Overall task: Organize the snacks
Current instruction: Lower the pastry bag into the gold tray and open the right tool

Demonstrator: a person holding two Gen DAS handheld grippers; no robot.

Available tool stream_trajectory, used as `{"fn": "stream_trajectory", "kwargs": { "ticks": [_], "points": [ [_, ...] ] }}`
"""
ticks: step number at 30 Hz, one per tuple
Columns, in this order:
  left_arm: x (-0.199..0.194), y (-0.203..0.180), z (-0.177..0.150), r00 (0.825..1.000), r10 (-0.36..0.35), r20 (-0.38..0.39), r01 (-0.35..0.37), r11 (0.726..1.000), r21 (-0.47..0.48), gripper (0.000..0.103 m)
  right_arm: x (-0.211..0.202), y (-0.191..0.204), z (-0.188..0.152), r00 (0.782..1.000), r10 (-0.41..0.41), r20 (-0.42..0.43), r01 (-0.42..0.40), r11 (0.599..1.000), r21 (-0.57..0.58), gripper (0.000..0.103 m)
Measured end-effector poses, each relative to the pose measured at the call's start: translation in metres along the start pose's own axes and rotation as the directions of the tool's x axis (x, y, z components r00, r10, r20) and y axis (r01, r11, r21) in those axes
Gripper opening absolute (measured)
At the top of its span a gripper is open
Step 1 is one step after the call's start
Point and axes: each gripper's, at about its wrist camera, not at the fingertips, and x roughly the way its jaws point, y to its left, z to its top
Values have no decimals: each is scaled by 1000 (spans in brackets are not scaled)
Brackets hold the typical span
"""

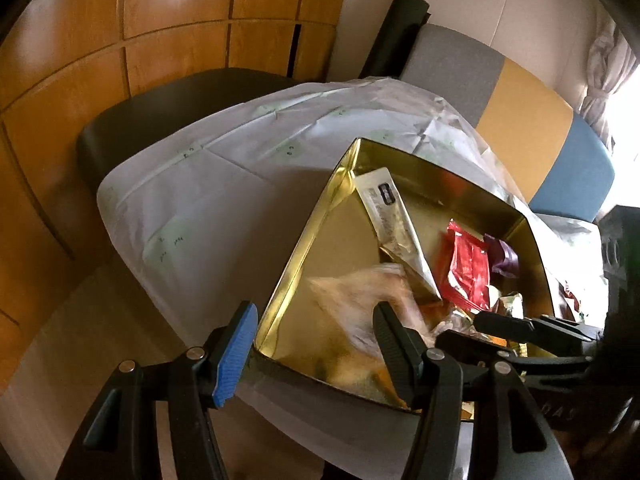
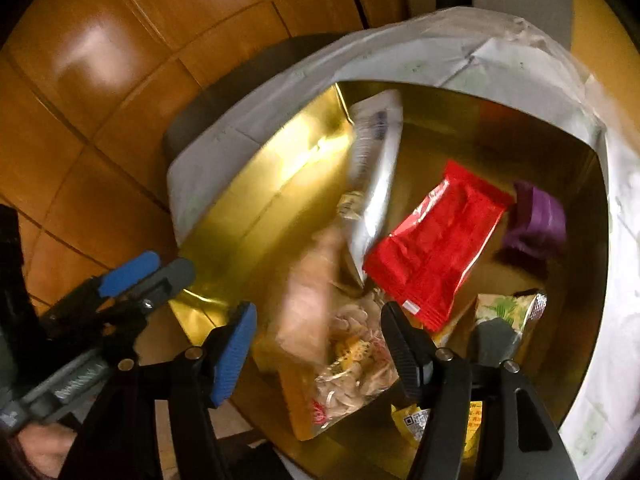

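An open gold tin (image 1: pixel 332 240) (image 2: pixel 280 184) sits on a white cover. Inside lie a silver pouch (image 1: pixel 394 216) (image 2: pixel 376 168), a red packet (image 1: pixel 468 264) (image 2: pixel 436 240), a purple packet (image 1: pixel 504 256) (image 2: pixel 536 220) and a green packet (image 2: pixel 508 312). A clear bag of pale snacks (image 1: pixel 352 300) (image 2: pixel 352 352) is blurred in the tin's near part. My right gripper (image 2: pixel 316 348) (image 1: pixel 460 326) hangs open above it, pads apart from the bag. My left gripper (image 1: pixel 314 346) (image 2: pixel 152 276) stands open astride the tin's near left corner, blue finger outside, black finger inside.
The white cover (image 1: pixel 200 184) drapes a small table. A black seat (image 1: pixel 160 104) stands behind it before wooden cabinet panels (image 1: pixel 80 40). A grey, yellow and blue cushioned bench (image 1: pixel 520 112) runs along the right wall, with a curtain (image 1: pixel 608 68) beyond.
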Motion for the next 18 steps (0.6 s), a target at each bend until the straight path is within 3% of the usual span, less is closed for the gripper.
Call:
{"fn": "stream_trajectory", "kwargs": {
  "ticks": [2, 4, 10, 18],
  "points": [
    [0, -2, 0, 1000, 0, 4, 0, 1000, 8, 61, 0, 1, -3, 999, -41, -3, 41, 999, -19, 53],
    [0, -5, 0, 1000, -5, 3, 5, 1000, 18, 61, 0, 0, -6, 999, -48, -11, 48, 999, -25, 49],
    [-3, -12, -1, 1000, -2, 10, 2, 999, 41, 61, -15, -4, -13, 998, -54, 20, 55, 998, -20, 49],
    [-16, -35, -5, 999, -24, 35, 21, 994, 105, 61, -55, 0, -29, 981, -137, 138, 146, 988, -58, 56]
  ]
}}
